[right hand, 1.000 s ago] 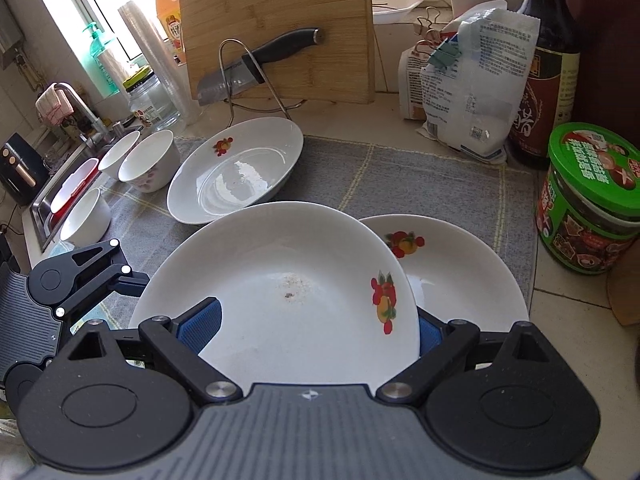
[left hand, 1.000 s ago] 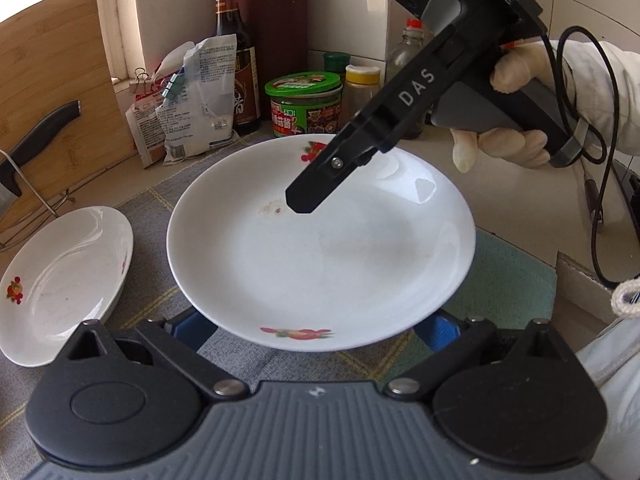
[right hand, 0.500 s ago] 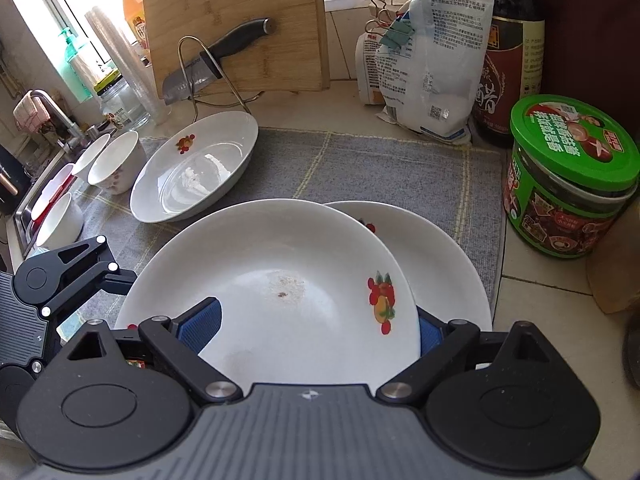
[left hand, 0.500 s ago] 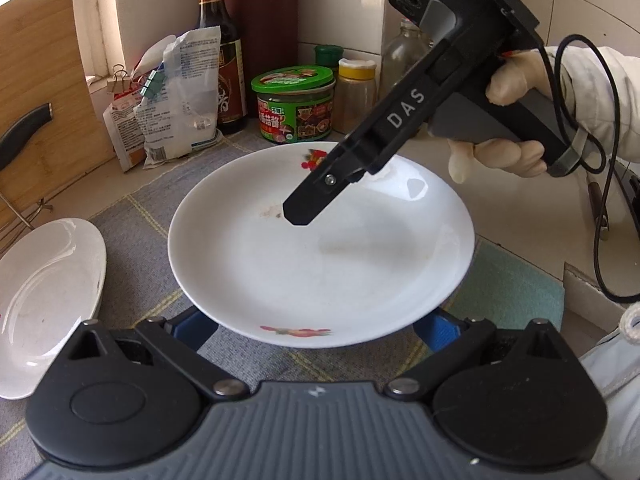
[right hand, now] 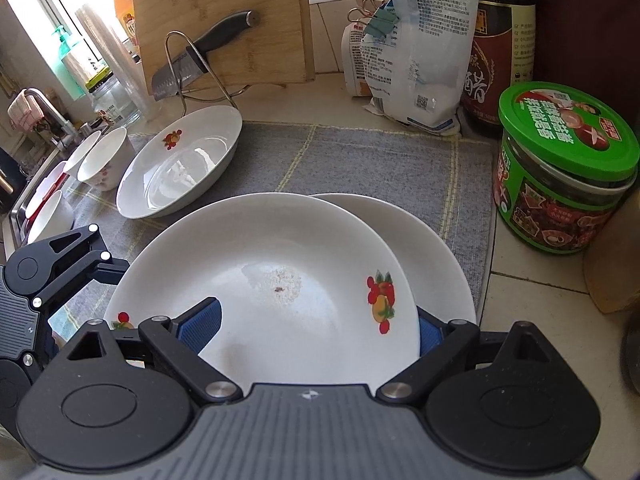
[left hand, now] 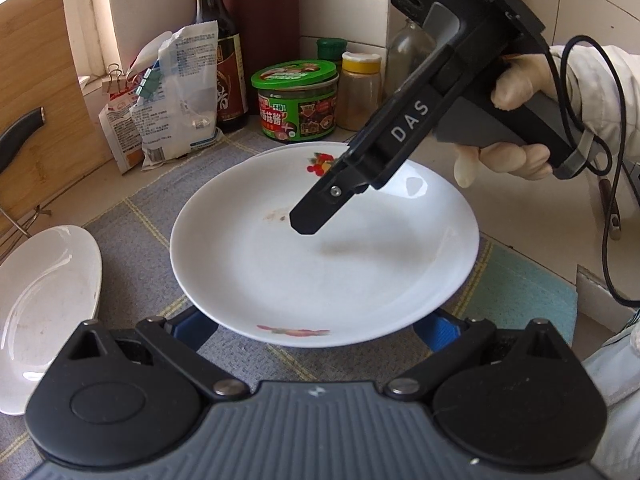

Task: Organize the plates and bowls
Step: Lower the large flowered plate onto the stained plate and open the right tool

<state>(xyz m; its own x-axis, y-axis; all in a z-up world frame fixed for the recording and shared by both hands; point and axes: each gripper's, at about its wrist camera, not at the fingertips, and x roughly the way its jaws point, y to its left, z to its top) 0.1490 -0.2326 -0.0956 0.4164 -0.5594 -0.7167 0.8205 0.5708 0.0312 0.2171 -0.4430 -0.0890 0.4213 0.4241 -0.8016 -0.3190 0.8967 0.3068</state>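
With the right gripper (right hand: pixel 318 326) spread wide on the plate (right hand: pixel 280 288) that we carry just over a second plate (right hand: pixel 436 256) on the mat (right hand: pixel 360 160), a tilt could slide it off the pads and chip both. Whether the left gripper (left hand: pixel 316 326) grips its near rim we cannot tell, so an uneven lowering may tip it.

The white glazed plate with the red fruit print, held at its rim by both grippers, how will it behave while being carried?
The white glazed plate with the red fruit print is probably stiff and brittle ceramic, so a drop could chip it. Its glossy surface looks slippery against the blue pads. The right gripper and left gripper hold different rim edges, so it should stay fairly level.
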